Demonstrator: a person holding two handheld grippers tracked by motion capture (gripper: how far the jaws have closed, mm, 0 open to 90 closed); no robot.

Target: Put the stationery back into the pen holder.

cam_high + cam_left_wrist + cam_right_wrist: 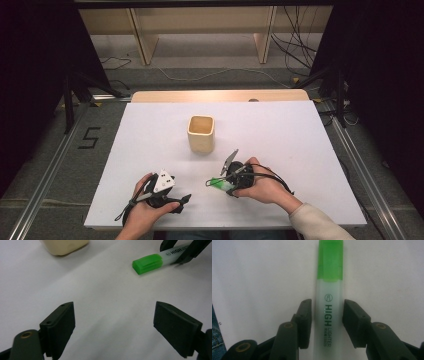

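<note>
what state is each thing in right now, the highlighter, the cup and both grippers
highlighter: lying flat on the table, green cap on, body between the right gripper's jaws
cup: upright, open at the top, looks empty, apart from both grippers
right gripper: jaws close against both sides of the highlighter, firm grip not certain
left gripper: jaws wide open, nothing between them

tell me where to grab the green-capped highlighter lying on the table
Grip the green-capped white plastic highlighter across its flat-sided barrel, below the cap, coming along its length from the tail end. It lies flat on the white table, and the right gripper already has a jaw on each side there.
</note>
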